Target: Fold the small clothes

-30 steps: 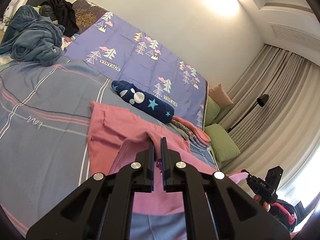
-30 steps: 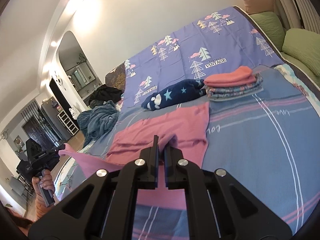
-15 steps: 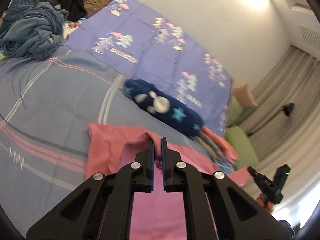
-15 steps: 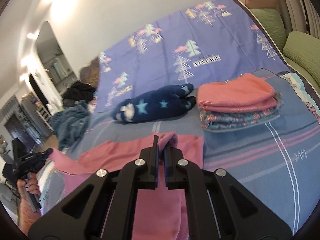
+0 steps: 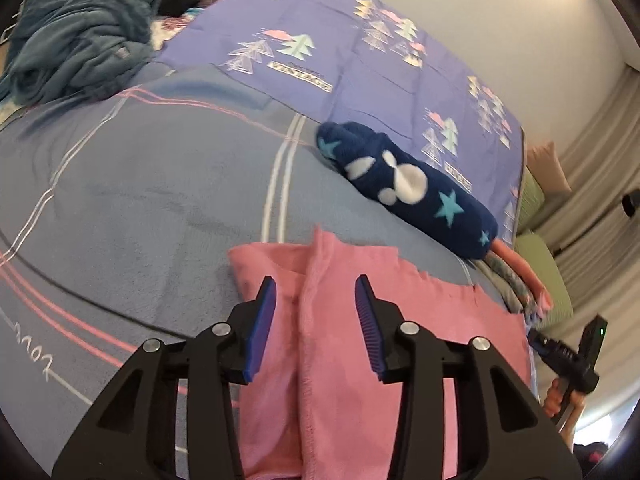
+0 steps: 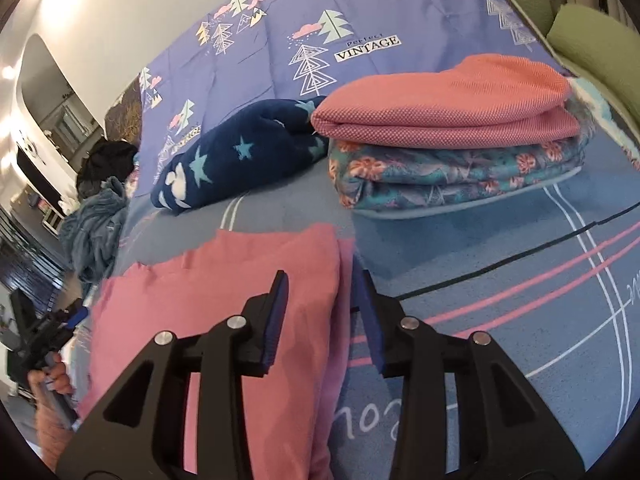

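Note:
A pink garment (image 5: 352, 320) lies doubled over on the grey-blue bedspread (image 5: 140, 184). My left gripper (image 5: 316, 292) hovers over its left end, jaws opening, a raised fold of pink cloth between the pads but not pressed. In the right wrist view the same pink garment (image 6: 224, 304) shows its right end. My right gripper (image 6: 320, 288) is over that edge, jaws opening, the cloth edge loose between the pads. The other gripper and a hand (image 6: 44, 364) show at the far left there.
A rolled navy star-print fleece (image 5: 408, 192) lies just beyond the garment. A stack of folded clothes (image 6: 452, 128), pink on floral, sits to its right. A purple tree-print sheet (image 5: 340, 52), crumpled blue blanket (image 5: 76, 44) and green cushions (image 6: 592, 32) ring the area.
Both grippers carried the pink cloth's near edge forward and down over the far half, then their jaws parted and let go of it. The garment now lies folded in half.

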Action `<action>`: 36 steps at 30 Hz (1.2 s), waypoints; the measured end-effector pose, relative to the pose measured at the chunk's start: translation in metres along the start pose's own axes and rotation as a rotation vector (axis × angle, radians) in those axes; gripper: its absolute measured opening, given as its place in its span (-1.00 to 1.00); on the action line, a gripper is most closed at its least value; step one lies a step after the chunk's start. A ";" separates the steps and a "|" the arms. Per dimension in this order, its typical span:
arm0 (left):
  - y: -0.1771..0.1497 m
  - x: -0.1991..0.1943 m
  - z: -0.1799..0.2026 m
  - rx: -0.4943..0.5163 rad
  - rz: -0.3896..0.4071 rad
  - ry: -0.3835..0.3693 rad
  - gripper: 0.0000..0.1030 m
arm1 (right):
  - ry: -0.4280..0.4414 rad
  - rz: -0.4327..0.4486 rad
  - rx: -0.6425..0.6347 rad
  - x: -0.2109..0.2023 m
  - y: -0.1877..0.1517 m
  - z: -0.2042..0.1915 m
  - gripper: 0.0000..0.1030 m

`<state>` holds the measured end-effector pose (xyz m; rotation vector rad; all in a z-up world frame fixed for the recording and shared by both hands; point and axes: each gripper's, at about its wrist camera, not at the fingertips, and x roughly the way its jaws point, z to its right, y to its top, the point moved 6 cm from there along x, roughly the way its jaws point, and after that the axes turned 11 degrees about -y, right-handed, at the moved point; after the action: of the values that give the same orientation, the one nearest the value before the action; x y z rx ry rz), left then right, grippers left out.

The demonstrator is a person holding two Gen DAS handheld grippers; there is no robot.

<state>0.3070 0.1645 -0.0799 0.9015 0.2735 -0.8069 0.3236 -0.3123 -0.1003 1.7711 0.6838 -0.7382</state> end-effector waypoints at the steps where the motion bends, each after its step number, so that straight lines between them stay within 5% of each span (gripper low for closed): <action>1: 0.001 0.006 0.003 0.013 -0.008 -0.005 -0.16 | 0.007 -0.003 0.004 -0.002 0.001 0.000 -0.28; 9: 0.005 0.055 0.005 0.108 -0.096 0.081 -0.13 | 0.011 -0.015 -0.019 -0.004 -0.002 -0.010 -0.26; 12: 0.006 0.064 0.007 0.135 -0.111 0.099 -0.97 | 0.012 -0.025 -0.009 0.001 -0.004 -0.010 -0.25; 13: 0.005 0.064 0.007 0.140 -0.110 0.107 -0.97 | 0.015 -0.026 -0.007 0.002 -0.004 -0.009 -0.27; 15: 0.005 0.061 0.011 0.160 -0.100 0.113 -0.97 | 0.009 -0.023 -0.020 0.004 -0.003 -0.010 -0.96; 22: 0.027 0.011 0.042 0.200 0.054 0.041 -0.97 | 0.026 0.123 -0.039 -0.039 0.012 -0.020 -0.97; 27: 0.050 -0.005 0.052 0.254 0.129 0.068 -0.97 | 0.003 0.155 -0.058 -0.036 0.030 -0.032 -0.97; 31: 0.059 0.018 0.027 0.247 0.121 0.178 -0.96 | -0.053 0.144 -0.062 -0.004 0.044 -0.035 -0.97; 33: 0.052 0.039 0.010 0.218 0.052 0.182 -0.87 | -0.124 0.097 -0.093 0.019 0.039 -0.032 -0.88; 35: 0.038 0.050 -0.004 0.199 -0.011 0.219 -0.17 | -0.175 0.044 -0.082 0.030 0.026 -0.022 -0.80; 36: 0.034 0.047 -0.005 0.196 -0.001 0.215 -0.15 | -0.166 0.039 -0.072 0.027 0.020 -0.018 -0.77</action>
<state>0.3639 0.1564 -0.0876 1.1757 0.3870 -0.7465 0.3591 -0.2985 -0.1042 1.6326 0.5555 -0.8139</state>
